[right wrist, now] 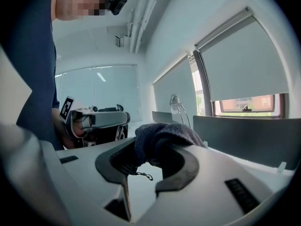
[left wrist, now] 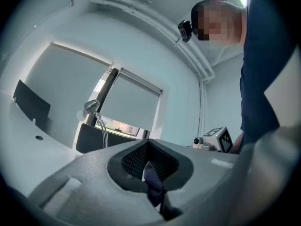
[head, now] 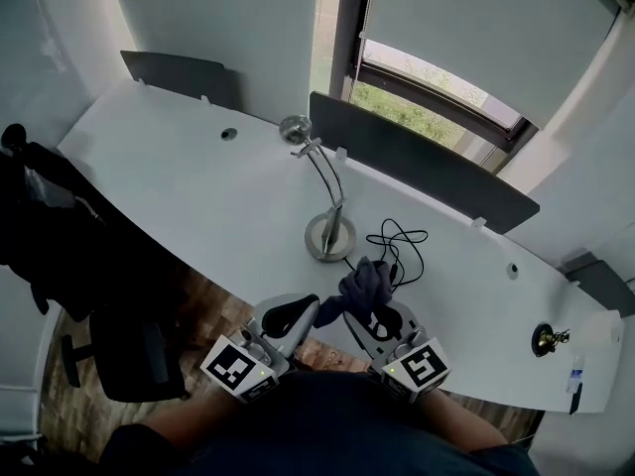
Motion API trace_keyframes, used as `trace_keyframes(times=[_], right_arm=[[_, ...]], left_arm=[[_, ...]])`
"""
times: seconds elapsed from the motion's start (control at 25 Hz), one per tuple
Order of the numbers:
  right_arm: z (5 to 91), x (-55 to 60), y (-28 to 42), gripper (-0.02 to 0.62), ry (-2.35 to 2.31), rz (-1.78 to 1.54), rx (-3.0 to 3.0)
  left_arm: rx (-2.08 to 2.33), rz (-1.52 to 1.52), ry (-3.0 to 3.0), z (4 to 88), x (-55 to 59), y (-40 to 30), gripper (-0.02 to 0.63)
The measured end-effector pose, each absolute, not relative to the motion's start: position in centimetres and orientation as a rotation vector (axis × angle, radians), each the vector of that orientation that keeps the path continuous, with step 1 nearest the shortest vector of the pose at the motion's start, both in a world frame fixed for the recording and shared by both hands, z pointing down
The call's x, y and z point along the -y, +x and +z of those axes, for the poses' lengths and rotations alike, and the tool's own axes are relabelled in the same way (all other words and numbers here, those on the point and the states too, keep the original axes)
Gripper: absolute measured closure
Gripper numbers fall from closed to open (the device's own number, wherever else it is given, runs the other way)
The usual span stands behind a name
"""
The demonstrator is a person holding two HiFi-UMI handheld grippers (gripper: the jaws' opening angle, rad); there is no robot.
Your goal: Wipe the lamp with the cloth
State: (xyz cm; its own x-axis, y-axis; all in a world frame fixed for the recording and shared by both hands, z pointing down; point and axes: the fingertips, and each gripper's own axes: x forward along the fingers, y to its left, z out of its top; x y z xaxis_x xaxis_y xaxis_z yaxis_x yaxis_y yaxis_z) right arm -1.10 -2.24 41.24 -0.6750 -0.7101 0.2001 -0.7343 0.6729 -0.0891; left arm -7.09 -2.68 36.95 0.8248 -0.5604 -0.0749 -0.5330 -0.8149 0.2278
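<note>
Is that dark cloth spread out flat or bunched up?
Bunched up: the dark grey cloth sits wadded in the right gripper, folds heaped, not flat.

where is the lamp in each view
Head view: the lamp stands mid-desk, just beyond the cloth.
Left gripper view: the lamp is left of centre, about halfway up.
Right gripper view: the lamp is near the centre, just above the cloth.
Shared landmark: the dark divider panel behind the lamp.

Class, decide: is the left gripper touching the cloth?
Touching. The left gripper has a strip of the cloth pinched between its jaws, shown in the left gripper view.
</note>
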Motion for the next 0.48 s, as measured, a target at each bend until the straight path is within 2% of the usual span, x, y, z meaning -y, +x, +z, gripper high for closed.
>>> trace_keyframes(times=[0.48], right_arm=[[45.0,9.8,-3.3,0.465,1.204,0.284,2.661]], left_arm=[[0.821,-0.147,2.766,39.0,8.6,-8.8,0.603]])
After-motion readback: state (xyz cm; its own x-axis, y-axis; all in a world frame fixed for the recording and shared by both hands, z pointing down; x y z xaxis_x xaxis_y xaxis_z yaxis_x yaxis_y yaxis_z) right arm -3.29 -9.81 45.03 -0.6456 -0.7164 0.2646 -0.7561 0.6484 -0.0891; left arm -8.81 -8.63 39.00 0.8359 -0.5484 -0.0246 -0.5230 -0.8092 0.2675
